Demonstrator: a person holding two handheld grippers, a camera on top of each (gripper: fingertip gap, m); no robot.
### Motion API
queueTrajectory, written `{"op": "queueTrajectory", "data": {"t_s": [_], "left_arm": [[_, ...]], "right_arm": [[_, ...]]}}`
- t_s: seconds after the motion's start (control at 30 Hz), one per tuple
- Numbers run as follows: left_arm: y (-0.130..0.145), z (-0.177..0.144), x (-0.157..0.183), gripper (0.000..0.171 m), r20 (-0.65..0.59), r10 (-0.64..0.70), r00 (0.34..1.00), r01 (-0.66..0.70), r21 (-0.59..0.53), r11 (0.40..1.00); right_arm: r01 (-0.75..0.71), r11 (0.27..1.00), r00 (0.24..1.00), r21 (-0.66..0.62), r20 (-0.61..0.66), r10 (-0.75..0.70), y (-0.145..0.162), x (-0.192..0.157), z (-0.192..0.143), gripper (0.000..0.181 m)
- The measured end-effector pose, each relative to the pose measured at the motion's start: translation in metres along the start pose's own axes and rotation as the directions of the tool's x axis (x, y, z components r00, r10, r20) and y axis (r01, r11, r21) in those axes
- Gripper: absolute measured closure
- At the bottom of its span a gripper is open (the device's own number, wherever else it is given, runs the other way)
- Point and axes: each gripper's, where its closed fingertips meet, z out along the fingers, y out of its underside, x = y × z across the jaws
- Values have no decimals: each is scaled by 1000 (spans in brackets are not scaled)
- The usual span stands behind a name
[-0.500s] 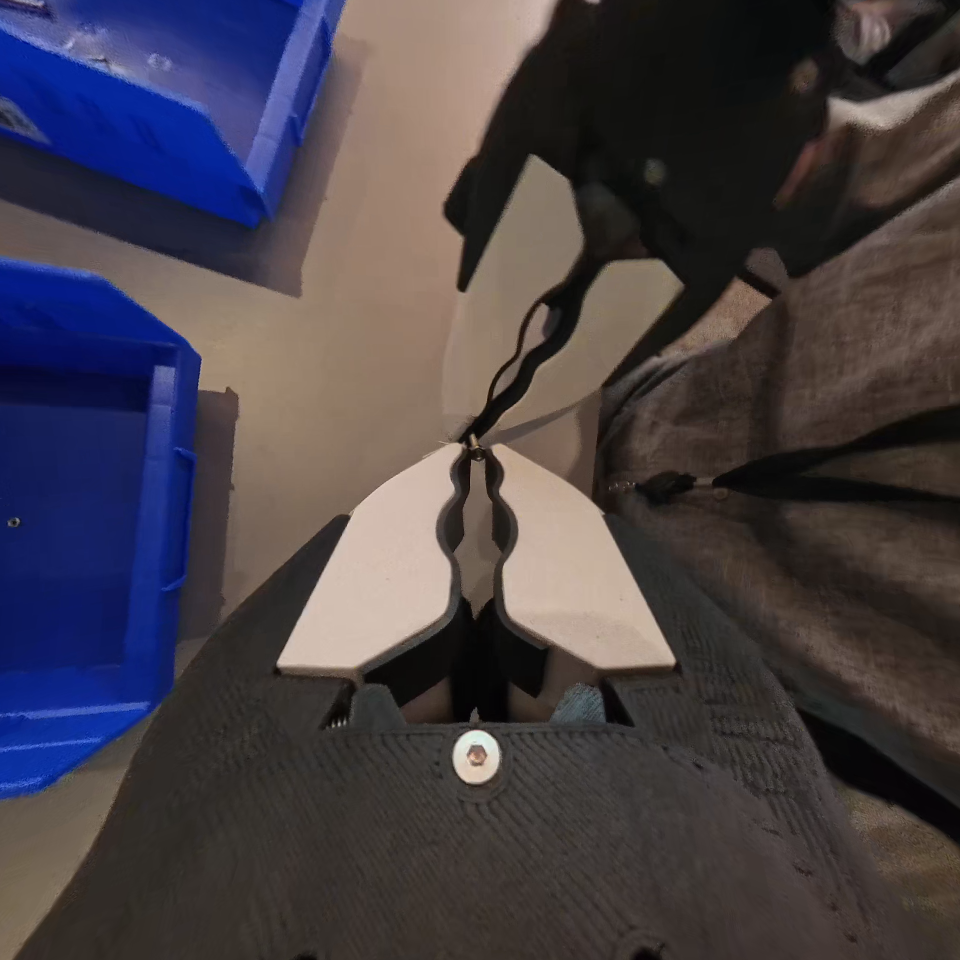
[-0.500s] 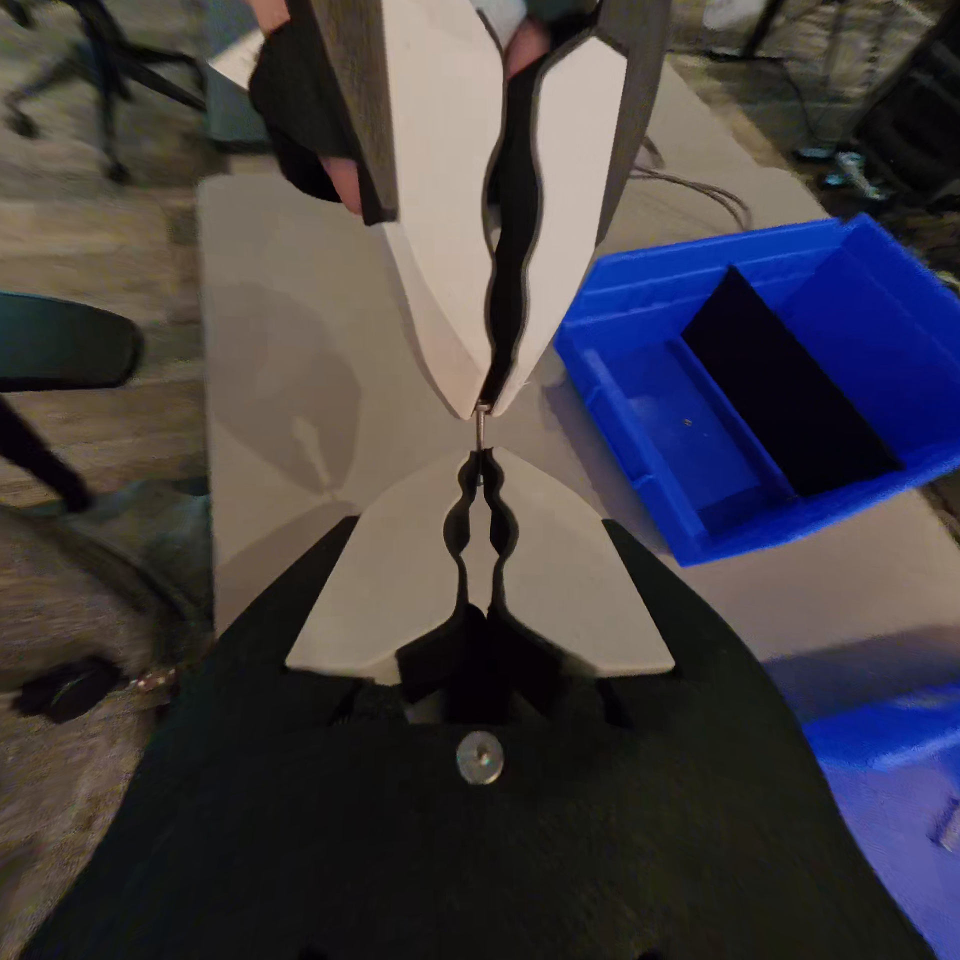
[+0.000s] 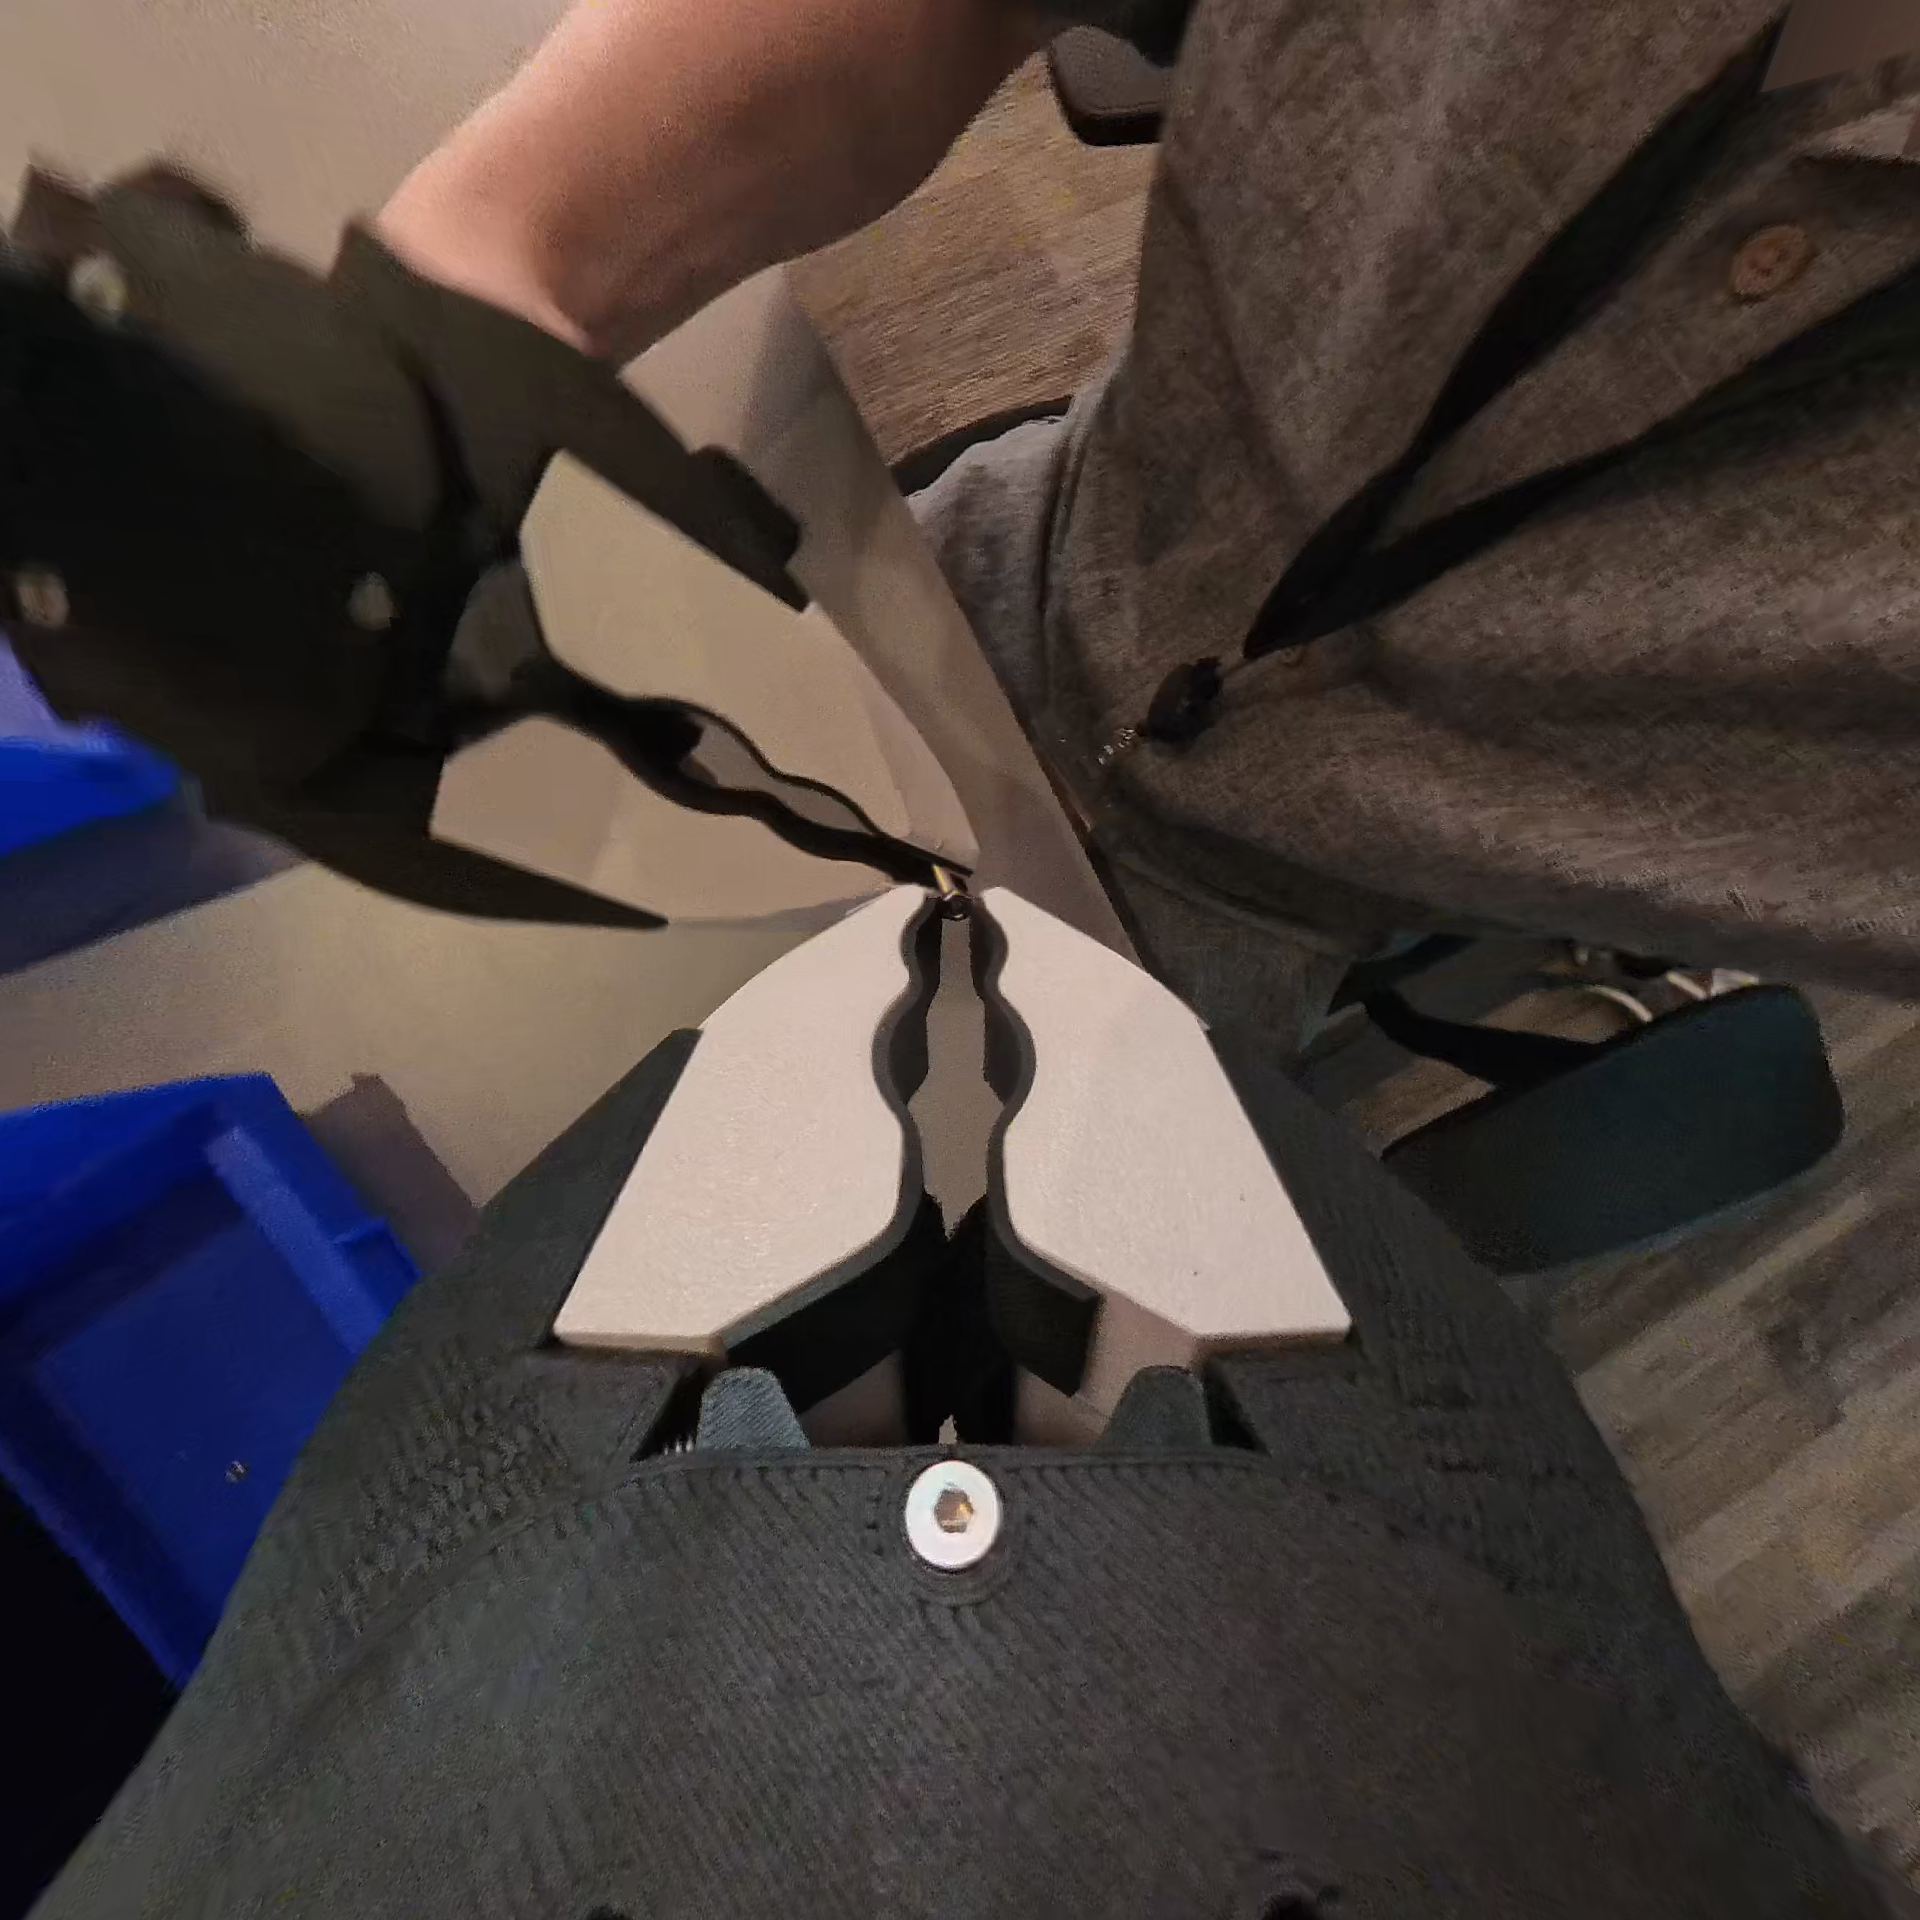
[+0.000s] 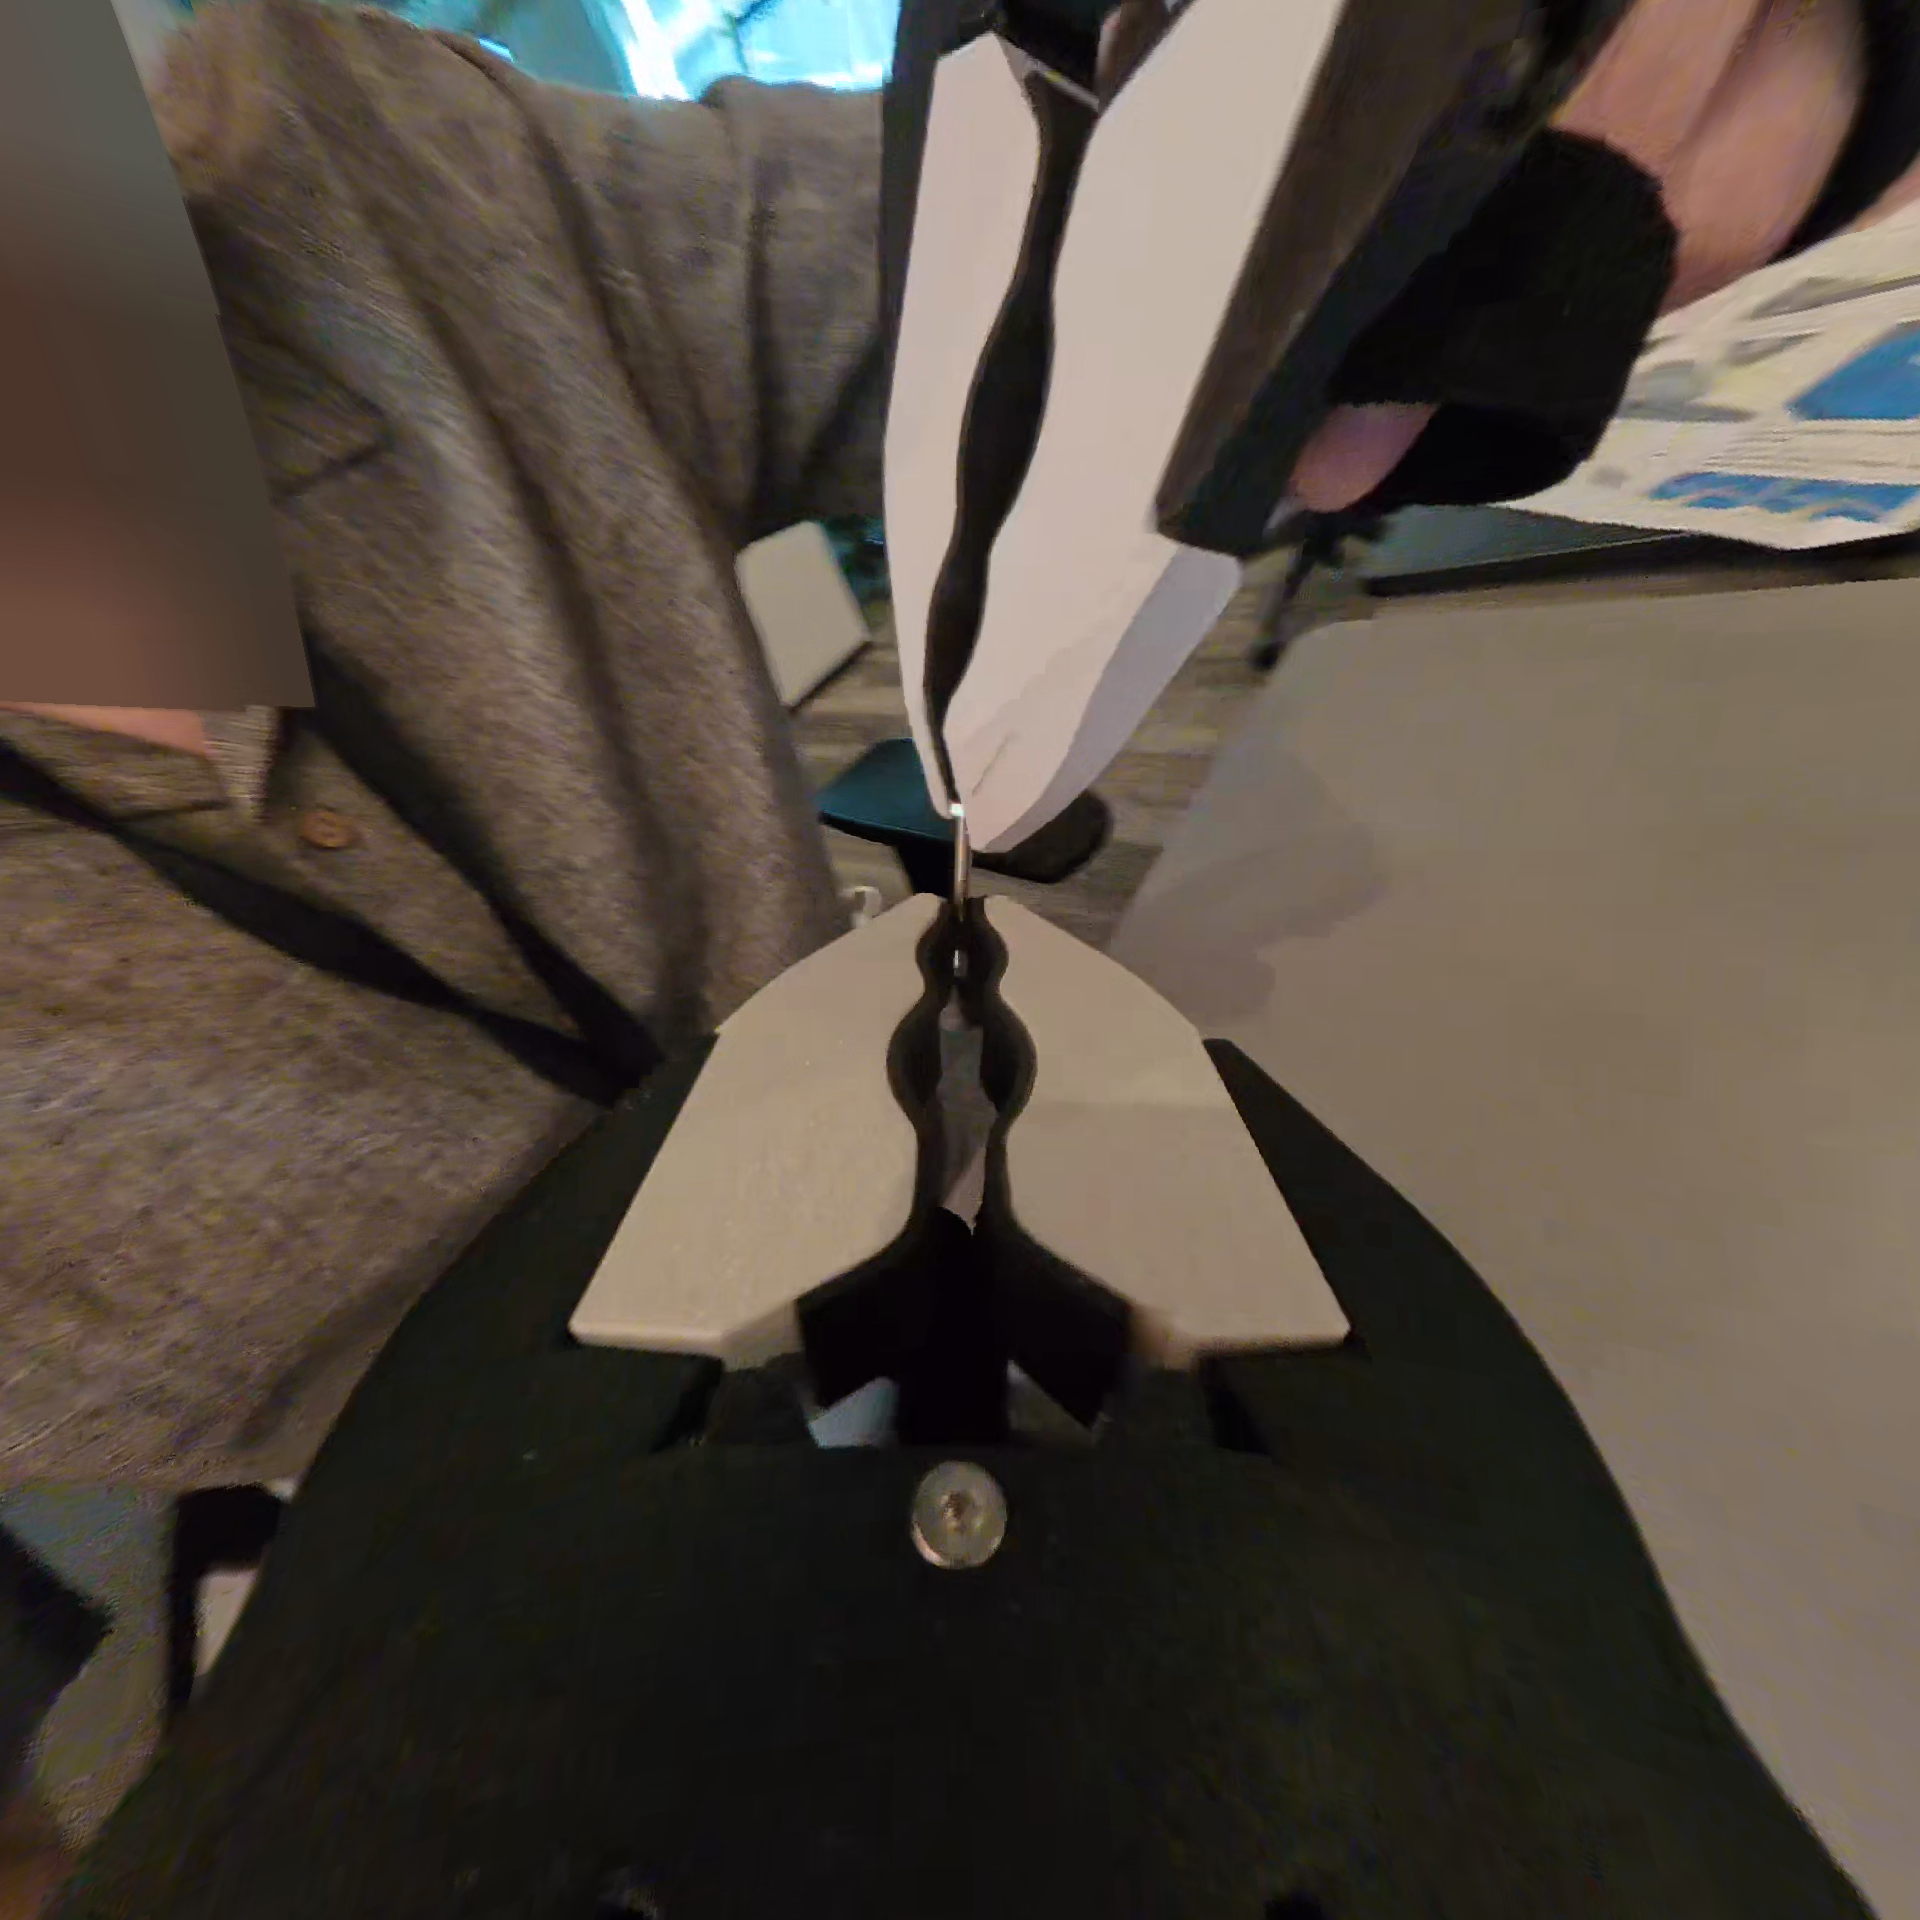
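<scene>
A thin metal pin (image 4: 964, 854) spans the short gap between the tips of the two grippers, above the table. In the right wrist view, my right gripper (image 4: 961, 906) is shut on its lower end. My left gripper (image 4: 958, 802) comes down from above and is shut on its upper end. In the left wrist view, my left gripper (image 3: 951, 902) is shut with the small pin (image 3: 945, 883) at its tips. The right gripper (image 3: 951, 864) reaches in from the upper left, tip to tip with it. A hand in a black fingerless glove (image 4: 1507, 343) holds the left gripper.
Two blue bins (image 3: 156, 1299) (image 3: 62, 790) stand on the beige table (image 3: 312, 997) at the left. A person in a grey shirt (image 3: 1455, 520) is close behind the grippers. A dark chair seat (image 3: 1621, 1122) is at the right. A printed sheet (image 4: 1766, 416) is beyond the table (image 4: 1558, 935). My two grippers' fingertips are within a few centimetres of each other.
Both grippers have swung toward the person, still tip to tip on the pin. The blue bin has left the right wrist view; the grey shirt now fills much of both views.
</scene>
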Motion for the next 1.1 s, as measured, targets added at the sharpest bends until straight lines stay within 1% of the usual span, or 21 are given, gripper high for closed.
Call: {"op": "queueTrajectory", "data": {"t_s": [0.1,0.17,0.3,0.37,0.5,0.63,0.7,0.73,0.8,0.83,0.87,0.9,0.93,0.97,1.0,1.03,1.1], "left_arm": [[-5,0,8,166,-33,115,993,-115,9,993],[-9,0,13,166,-43,202,978,-201,32,979],[-13,1,23,166,-71,294,953,-291,45,956],[-14,2,26,166,-87,309,947,-305,49,951],[-16,2,27,164,-80,299,951,-296,45,954],[-20,-1,23,145,-54,241,969,-239,52,970],[-22,-6,21,141,-32,218,975,-216,68,974],[-24,-10,19,137,-16,189,982,-187,80,979],[-24,-18,9,132,47,89,995,-93,92,991],[-22,-23,-1,132,109,18,994,-29,106,994],[-15,-29,-15,133,199,-78,977,57,108,992],[-5,-34,-22,133,246,-181,952,159,108,981],[2,-39,-28,141,283,-308,908,278,143,950],[2,-41,-27,142,257,-400,880,355,204,912],[2,-43,-25,147,242,-454,857,395,258,882],[8,-46,-31,152,287,-505,814,429,289,856],[17,-49,-38,153,333,-558,760,466,319,825]], "right_arm": [[-63,998,983,14,175,60,-2,-11,5,180],[-104,994,955,17,282,95,-4,-20,7,180],[-159,987,899,10,414,141,-5,-31,12,180],[-165,986,885,7,443,145,-5,-34,15,180],[-168,986,885,13,443,144,-6,-36,16,179],[-151,988,901,27,414,126,-10,-35,15,179],[-145,989,915,24,384,125,-9,-33,14,179],[-145,989,926,22,356,128,-9,-29,14,179],[-143,989,964,33,233,131,-8,-16,13,179],[-129,990,983,54,140,120,-10,-7,11,180],[-113,991,993,72,18,112,-12,4,6,179],[-105,991,988,80,-106,113,-13,15,1,179],[-94,990,962,102,-247,117,-15,28,-7,179],[-89,989,918,116,-376,127,-16,38,-17,179],[-77,990,856,120,-502,127,-16,47,-27,179],[-45,993,792,107,-602,101,-17,51,-36,180],[6,1000,655,23,-755,13,-17,56,-49,180]]}}
